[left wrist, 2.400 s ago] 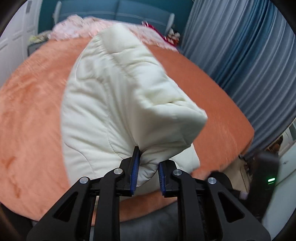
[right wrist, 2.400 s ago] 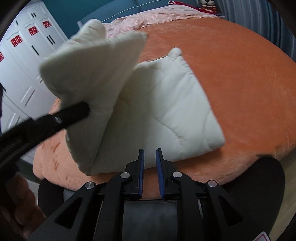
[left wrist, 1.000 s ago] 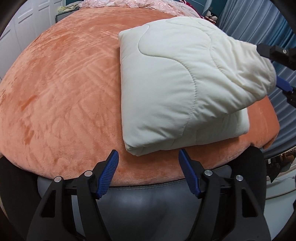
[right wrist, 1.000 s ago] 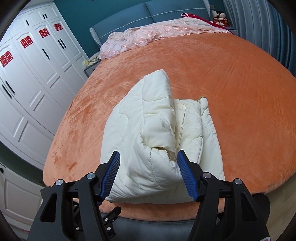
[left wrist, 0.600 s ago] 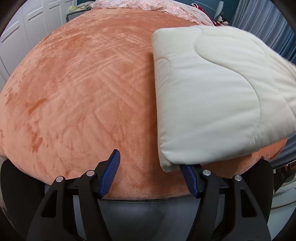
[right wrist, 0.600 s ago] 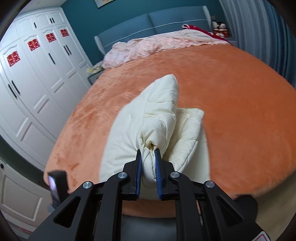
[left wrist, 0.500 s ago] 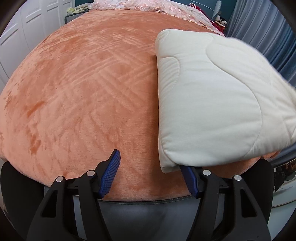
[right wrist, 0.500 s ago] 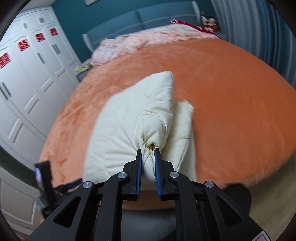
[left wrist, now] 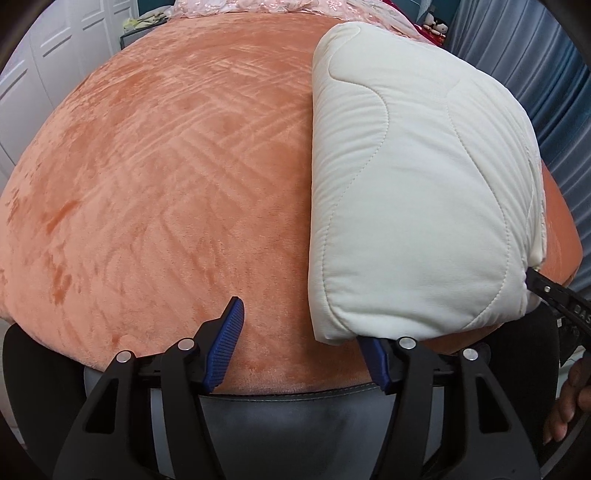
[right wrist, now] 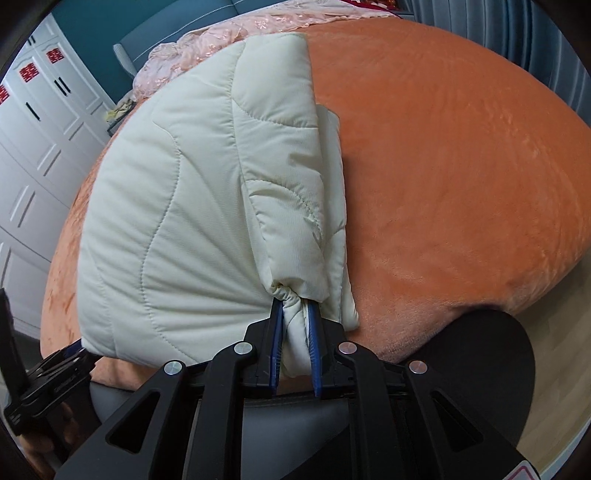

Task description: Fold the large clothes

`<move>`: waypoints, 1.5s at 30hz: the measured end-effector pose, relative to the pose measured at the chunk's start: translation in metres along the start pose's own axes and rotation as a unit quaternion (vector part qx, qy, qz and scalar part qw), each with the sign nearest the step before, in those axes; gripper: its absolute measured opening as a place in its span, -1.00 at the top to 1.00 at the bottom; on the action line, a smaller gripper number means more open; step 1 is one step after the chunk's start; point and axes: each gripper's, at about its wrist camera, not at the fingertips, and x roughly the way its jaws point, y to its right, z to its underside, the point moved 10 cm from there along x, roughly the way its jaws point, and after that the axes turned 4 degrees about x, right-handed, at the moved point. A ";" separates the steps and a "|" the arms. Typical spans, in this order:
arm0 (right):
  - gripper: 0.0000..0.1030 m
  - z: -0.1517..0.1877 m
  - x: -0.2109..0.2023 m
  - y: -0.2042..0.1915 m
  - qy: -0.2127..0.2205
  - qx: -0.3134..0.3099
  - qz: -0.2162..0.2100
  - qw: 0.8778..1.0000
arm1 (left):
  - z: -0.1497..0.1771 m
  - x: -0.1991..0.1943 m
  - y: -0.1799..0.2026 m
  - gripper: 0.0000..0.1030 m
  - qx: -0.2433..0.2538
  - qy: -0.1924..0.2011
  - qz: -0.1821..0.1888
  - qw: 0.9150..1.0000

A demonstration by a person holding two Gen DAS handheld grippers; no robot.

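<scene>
A cream quilted jacket (left wrist: 406,184), folded into a thick pad, lies on the orange bed near its front edge. My right gripper (right wrist: 295,321) is shut on a bunched fold at the jacket's (right wrist: 177,221) near edge, and its black finger (left wrist: 554,295) pokes in from the right in the left wrist view. My left gripper (left wrist: 301,339) hangs at the bed's front edge with its jaws closing. The jacket's near left corner overlaps its right finger (left wrist: 373,354), and only blanket shows between the pads. The left gripper (right wrist: 62,358) also shows under the jacket's left corner in the right wrist view.
The orange plush blanket (left wrist: 147,184) covers the bed. Pink lace bedding (right wrist: 229,29) and a blue headboard (right wrist: 155,40) lie at the far end. White wardrobe doors (right wrist: 33,122) stand on the left, blue-grey curtains (left wrist: 535,66) on the right. A person's hand (left wrist: 569,398) holds the right gripper.
The right gripper shut on the jacket's near fold and dropped with it toward the bed's front edge. The jacket now fills more of both views. The left jaws narrowed slightly.
</scene>
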 end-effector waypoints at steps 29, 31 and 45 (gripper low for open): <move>0.79 -0.010 0.025 0.002 -0.014 0.001 -0.006 1.000 | -0.089 -0.083 0.024 -0.11 -0.019 0.105 0.065 0.992; 0.79 -0.011 0.025 0.004 -0.018 0.005 -0.011 1.000 | -0.101 -0.073 0.037 -0.11 -0.006 0.100 0.067 0.993; 0.77 -0.015 0.029 0.010 -0.027 0.008 -0.027 0.999 | -0.099 0.009 0.074 -0.33 0.025 0.052 0.006 0.998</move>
